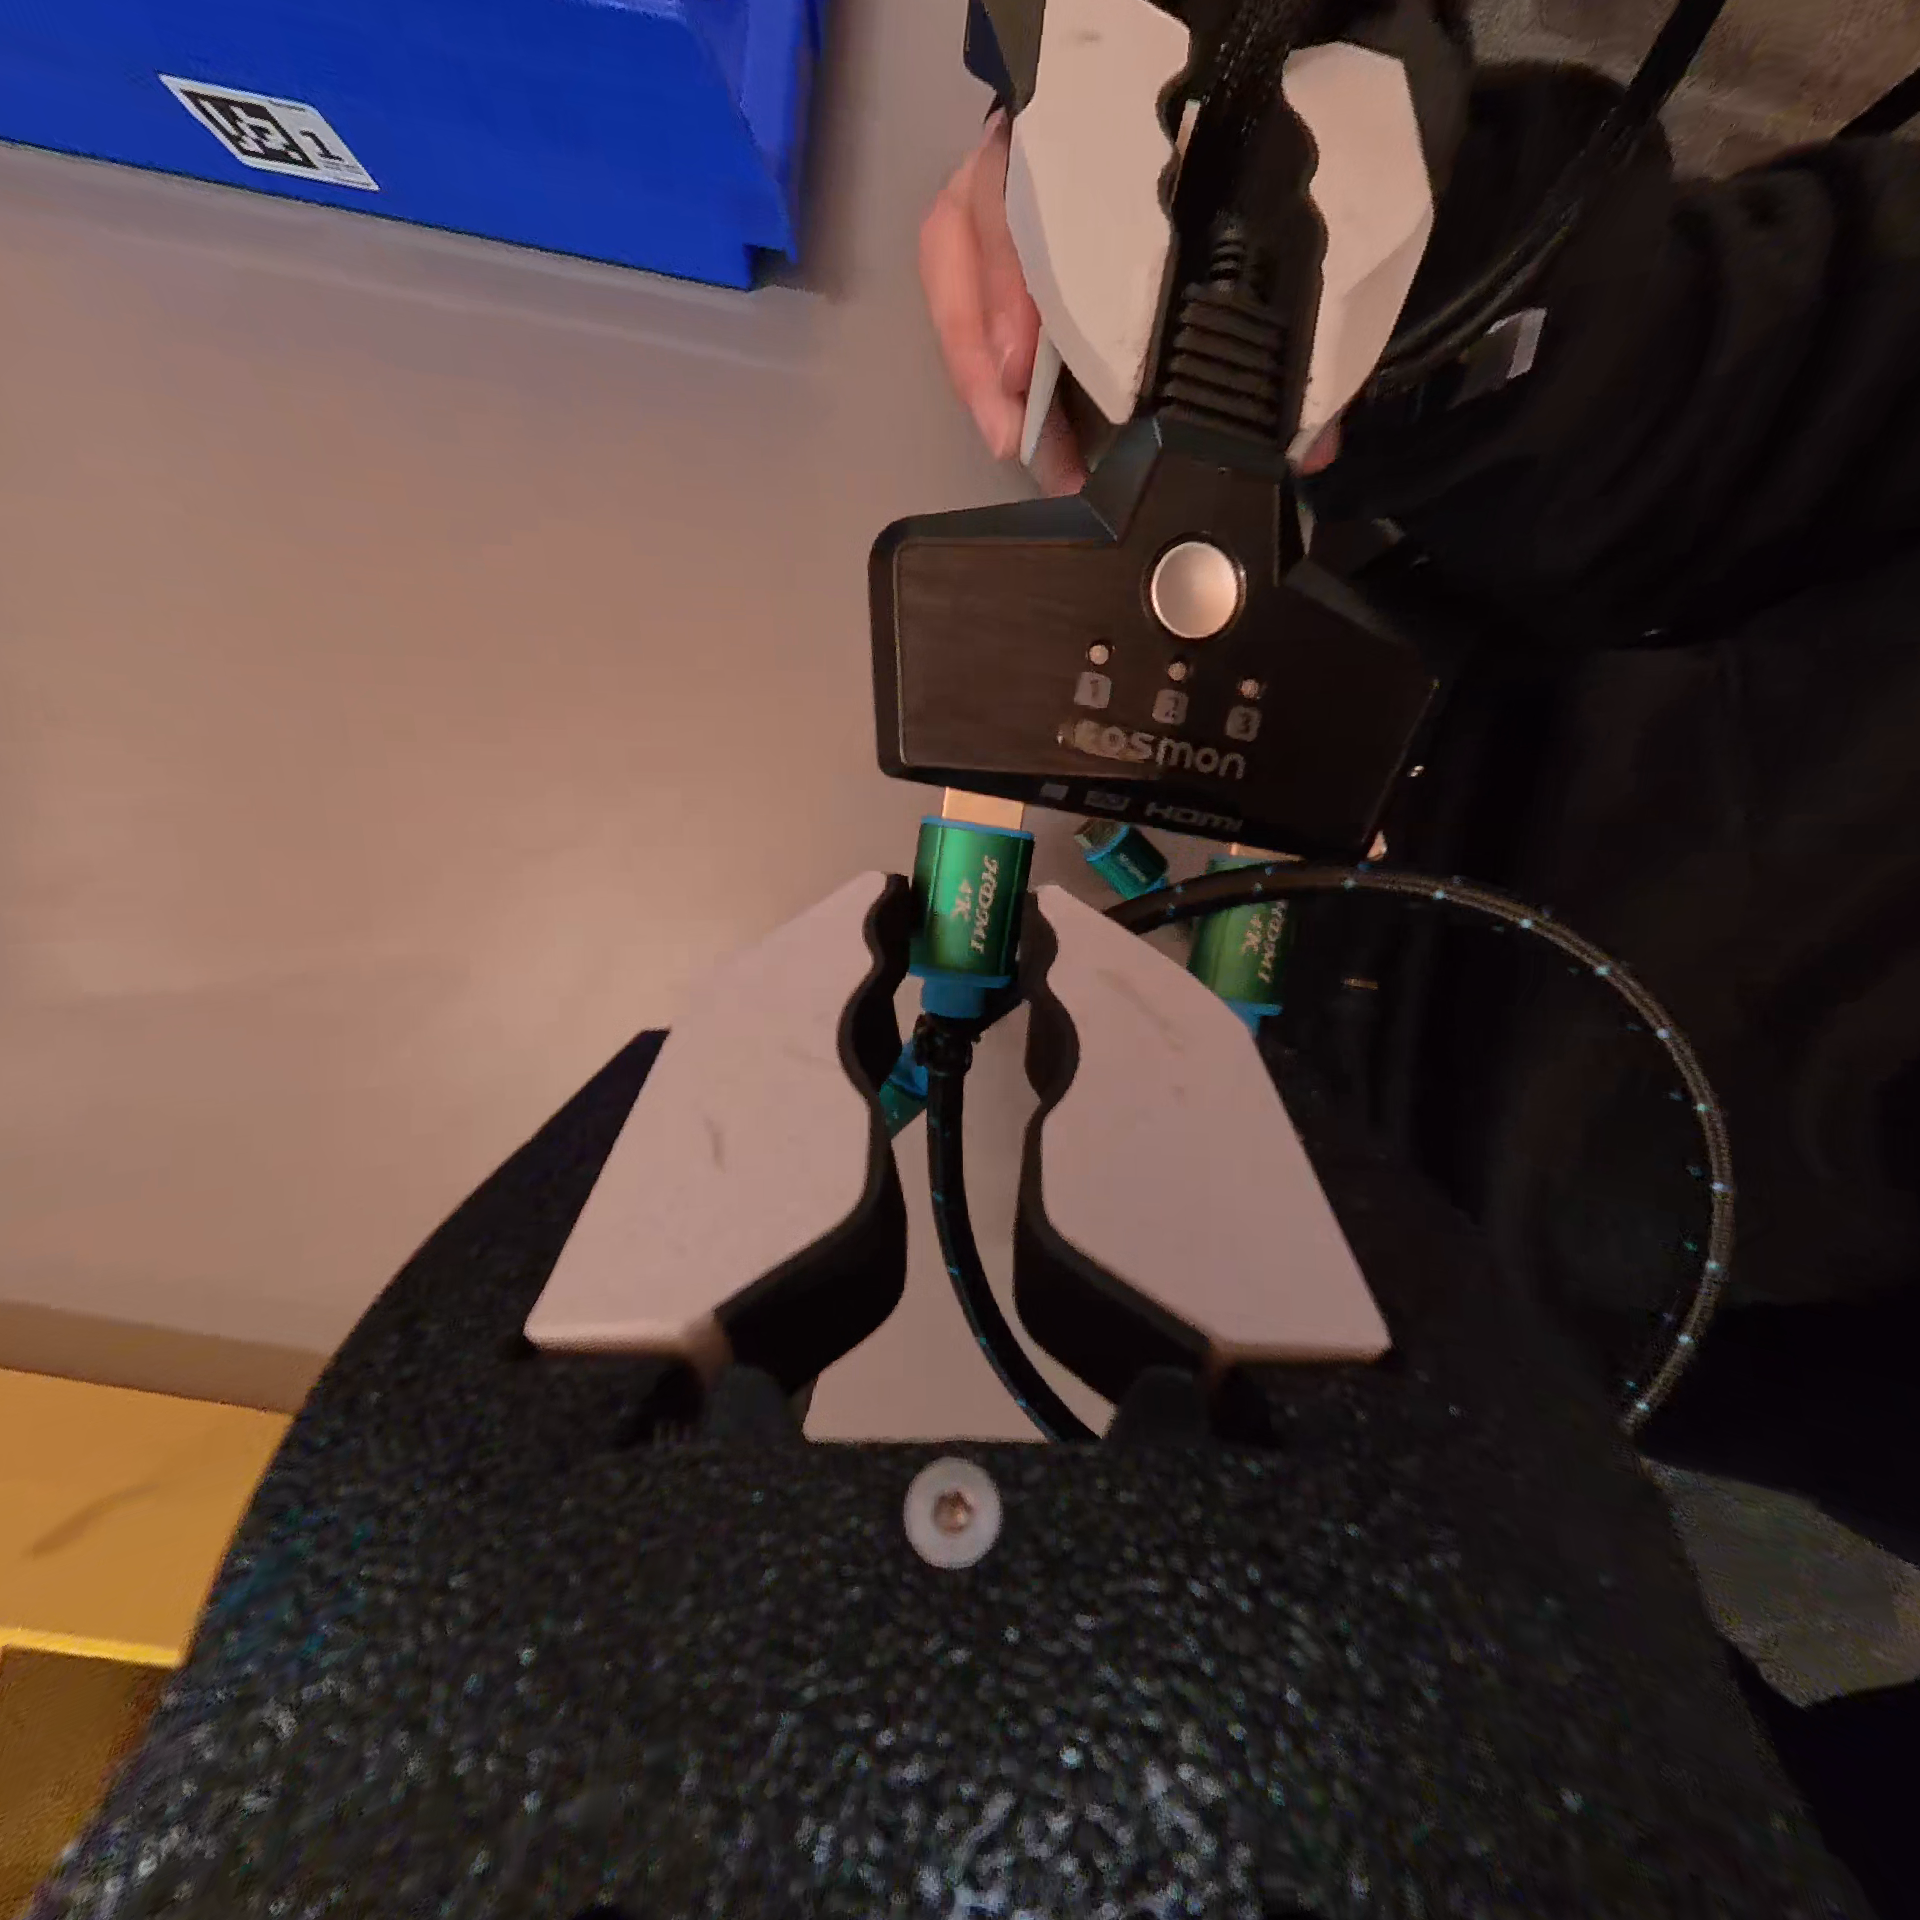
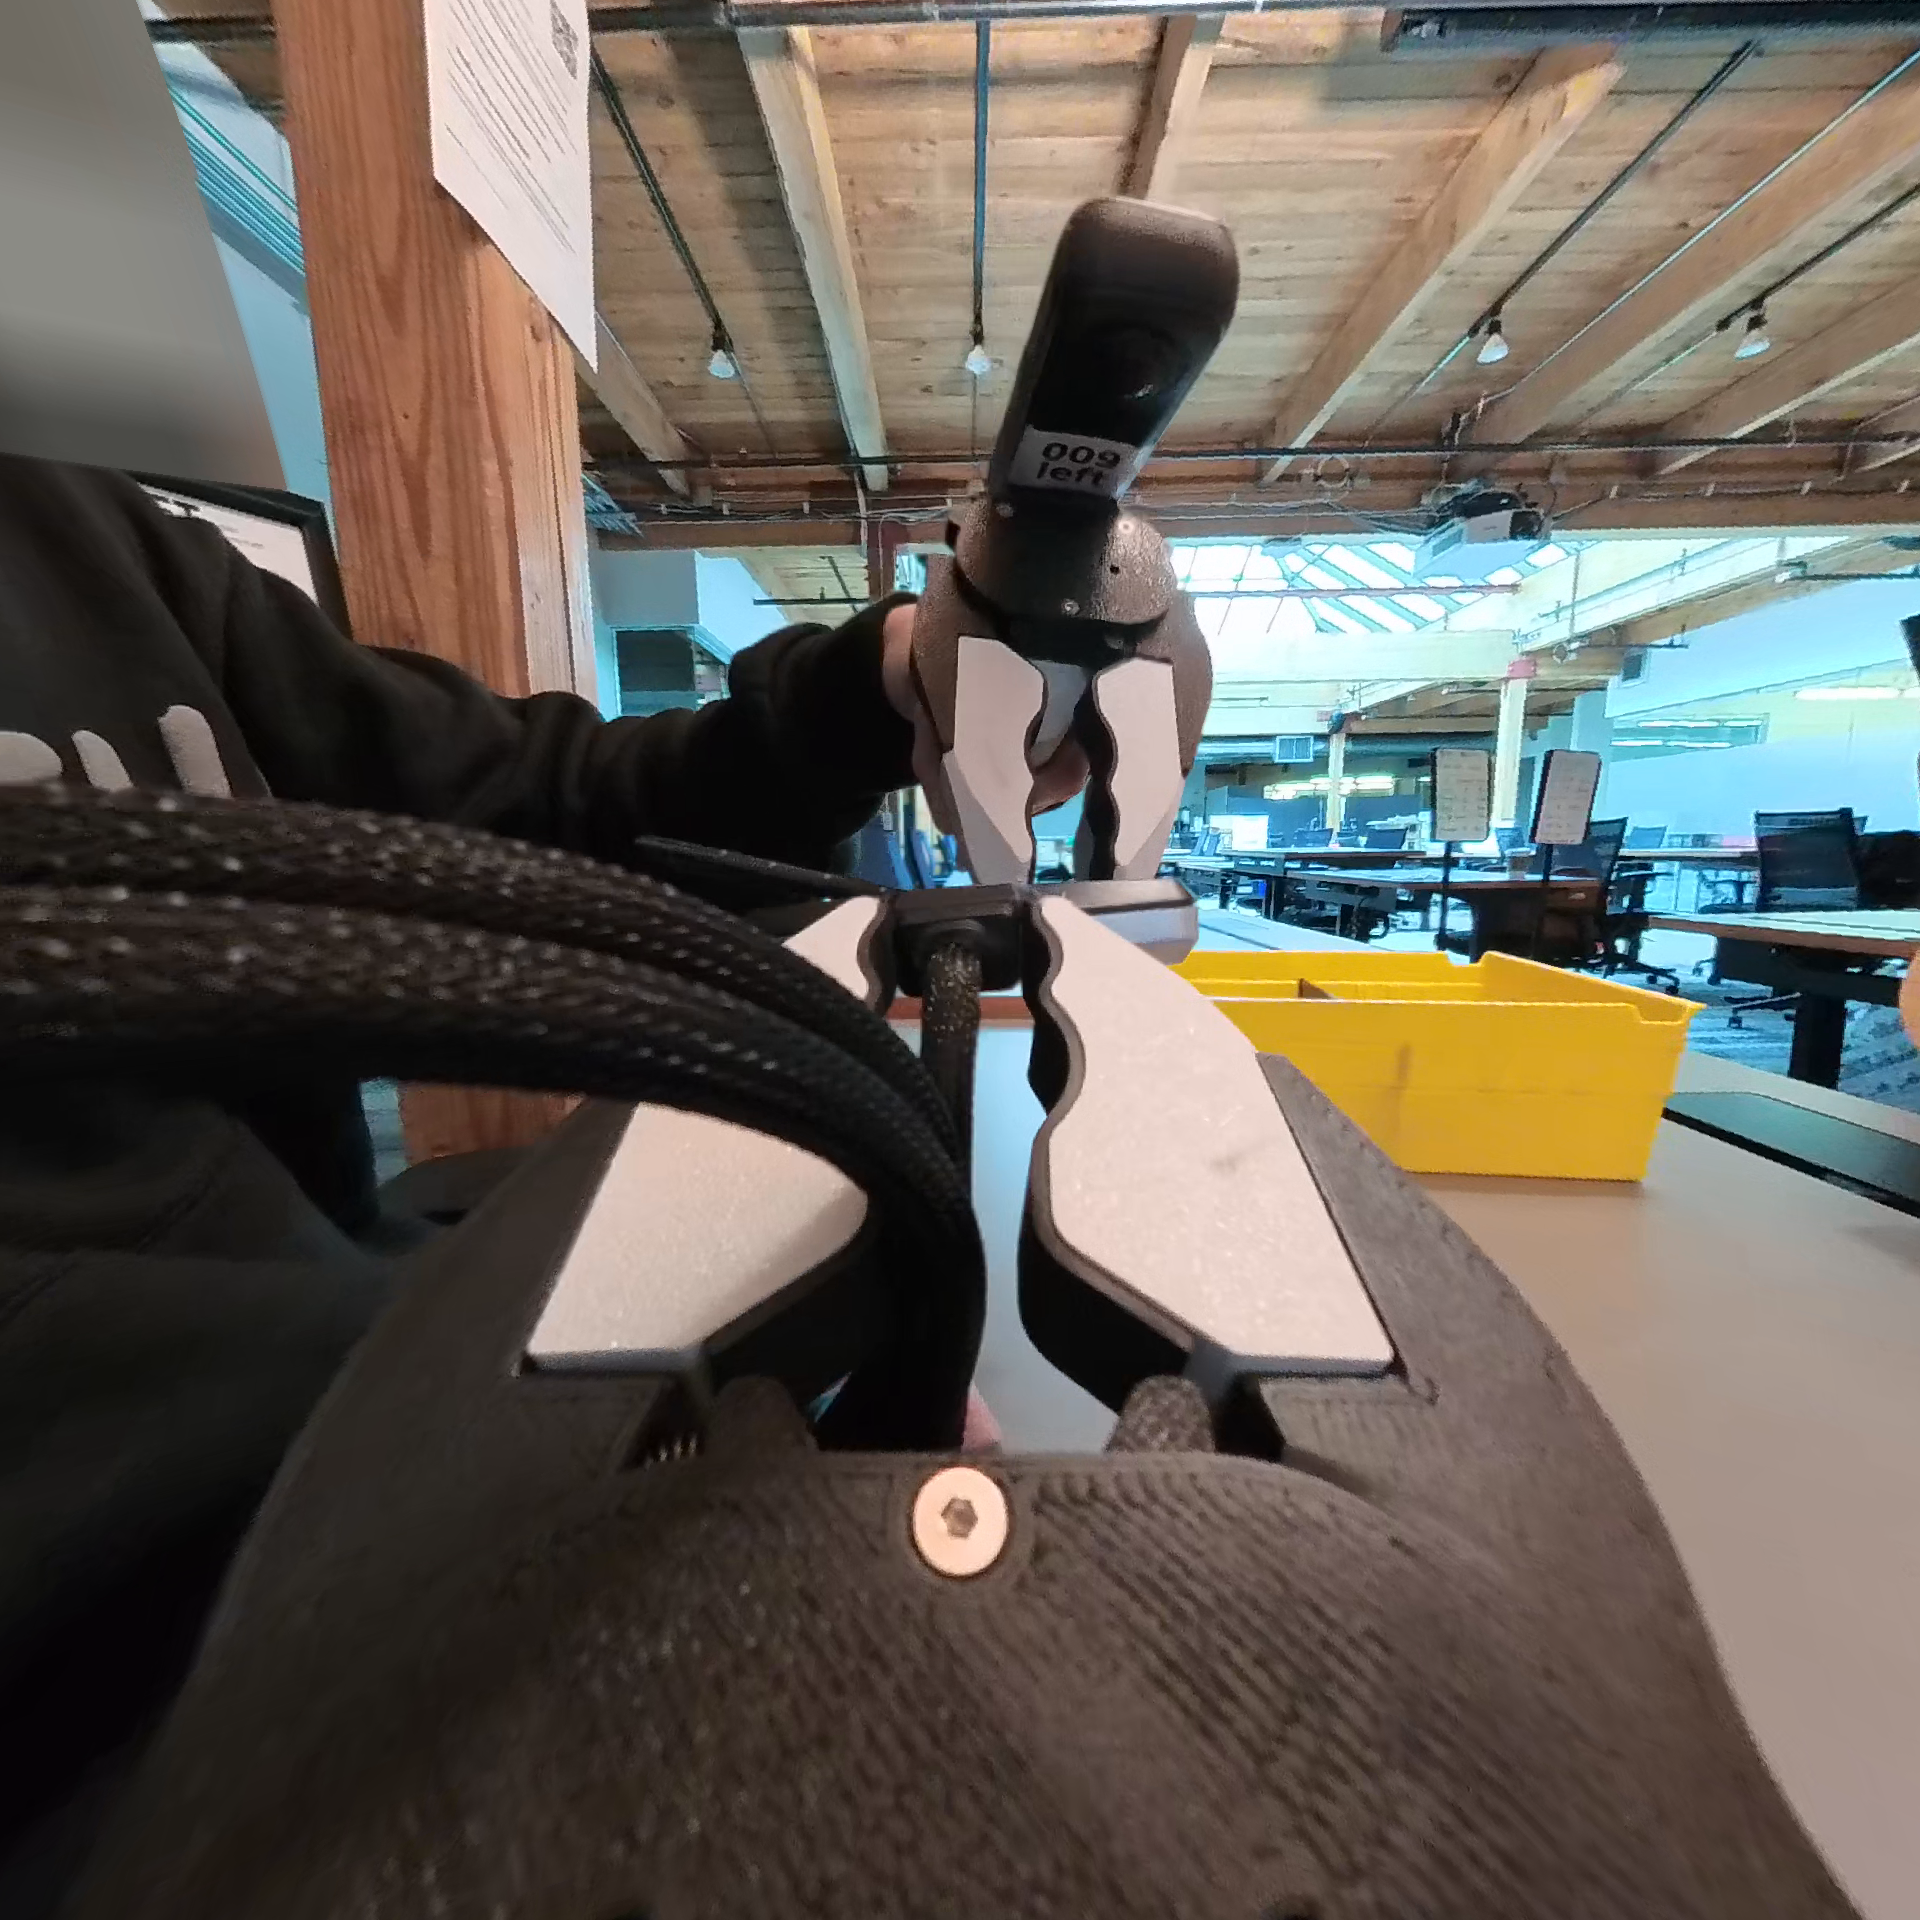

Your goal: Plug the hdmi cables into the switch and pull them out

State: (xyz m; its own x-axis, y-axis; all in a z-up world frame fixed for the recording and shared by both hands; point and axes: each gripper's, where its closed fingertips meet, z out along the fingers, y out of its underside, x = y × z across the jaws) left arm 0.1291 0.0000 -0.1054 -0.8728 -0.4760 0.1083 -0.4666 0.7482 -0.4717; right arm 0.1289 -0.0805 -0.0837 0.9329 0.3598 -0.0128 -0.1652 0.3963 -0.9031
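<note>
In the left wrist view, my left gripper [image 1: 966, 894] is shut on a green HDMI plug [image 1: 971, 920]. The plug's gold tip sits at the leftmost port of the black switch [image 1: 1091, 665], and how deep it sits I cannot tell. A second green plug [image 1: 1242, 961] hangs at a port farther right. A third plug [image 1: 1122, 857] lies loose below the switch. My right gripper [image 1: 1221, 416] is shut on the switch's cable neck and holds the switch above the table. In the right wrist view, the right gripper [image 2: 954, 920] clamps that neck, with the left gripper [image 2: 1060, 873] just beyond it.
A blue bin [image 1: 416, 114] stands at the far left of the grey table [image 1: 416, 623]. A yellow bin [image 2: 1434, 1049] sits on the table to the right. A thick black braided cable [image 2: 468, 935] loops over the right gripper. A wooden post [image 2: 436, 520] and a person's dark sleeve [image 2: 623, 748] are on the left.
</note>
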